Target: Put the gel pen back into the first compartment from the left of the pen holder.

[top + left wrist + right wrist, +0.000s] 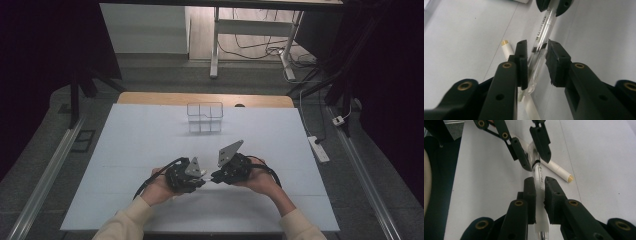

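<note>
A clear pen point(543, 27) with a black band hangs level above the white table point(150, 135), between my two grippers, which face each other at the front centre. My right gripper point(539, 181) is shut on the pen's barrel point(539, 173). My left gripper point(535, 46) is open, its jaws standing either side of the pen's clear cap end; the left pad touches it and the right pad stands apart. In the high view the left gripper point(202, 175) and right gripper point(215, 176) nearly meet. A white pen point(507, 50) with a gold tip lies on the table beneath.
A clear plastic organiser point(205, 117) with compartments stands at the back centre of the table. A white power strip point(318, 148) lies on the floor to the right. Bare table surface surrounds the hands on both sides.
</note>
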Demonstrator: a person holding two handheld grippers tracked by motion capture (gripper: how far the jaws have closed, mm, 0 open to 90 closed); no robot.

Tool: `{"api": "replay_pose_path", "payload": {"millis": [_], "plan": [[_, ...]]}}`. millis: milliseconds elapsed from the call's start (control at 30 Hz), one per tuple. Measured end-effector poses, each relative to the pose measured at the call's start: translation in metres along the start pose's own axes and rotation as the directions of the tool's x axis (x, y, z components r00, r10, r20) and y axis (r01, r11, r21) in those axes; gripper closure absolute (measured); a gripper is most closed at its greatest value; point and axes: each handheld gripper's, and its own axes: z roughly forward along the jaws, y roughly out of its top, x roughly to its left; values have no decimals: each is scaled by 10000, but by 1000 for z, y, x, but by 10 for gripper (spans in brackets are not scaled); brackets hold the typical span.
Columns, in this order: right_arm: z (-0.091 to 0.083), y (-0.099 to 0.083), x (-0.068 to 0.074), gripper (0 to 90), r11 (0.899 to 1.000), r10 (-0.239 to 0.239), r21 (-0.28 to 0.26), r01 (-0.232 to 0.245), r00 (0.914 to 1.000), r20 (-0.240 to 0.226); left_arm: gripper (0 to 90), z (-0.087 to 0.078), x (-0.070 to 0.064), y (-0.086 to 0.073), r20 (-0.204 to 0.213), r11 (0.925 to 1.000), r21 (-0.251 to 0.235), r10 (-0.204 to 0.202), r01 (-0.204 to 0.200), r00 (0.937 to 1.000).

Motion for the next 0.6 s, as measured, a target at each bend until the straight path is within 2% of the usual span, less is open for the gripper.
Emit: {"api": "replay_pose_path", "payload": {"millis": [133,167,200,267,333,400,500,600], "plan": [[0,0,0,789,10000,-25,11,25,10000,4,742,-1,-2,1,-75,9999,-25,167,-168,9998],[0,0,0,790,10000,-35,64,34,10000,57,889,-3,-1,0,-196,9997,-235,88,-92,9998],[0,0,1,790,10000,-44,70,43,9999,165,895,-5,0,0,-148,9995,-307,15,-20,9999],[0,0,0,790,9999,46,-105,-46,10000,38,897,-7,2,-1,-55,9985,-536,-134,131,9999],[1,0,1,791,10000,9,-5,-9,9999,131,898,-7,3,-2,-179,9991,-424,-105,97,9998],[0,-1,0,792,9999,11,-129,-8,9998,181,897,-5,3,-2,-176,9993,-360,-98,92,9998],[-1,-1,0,793,9998,25,-200,-21,9998,217,891,-4,1,0,-319,9991,-431,-77,63,9995],[-3,-1,-1,793,9999,-34,-157,38,9996,271,756,-5,2,-1,-159,9987,-499,-116,108,9998]]}}
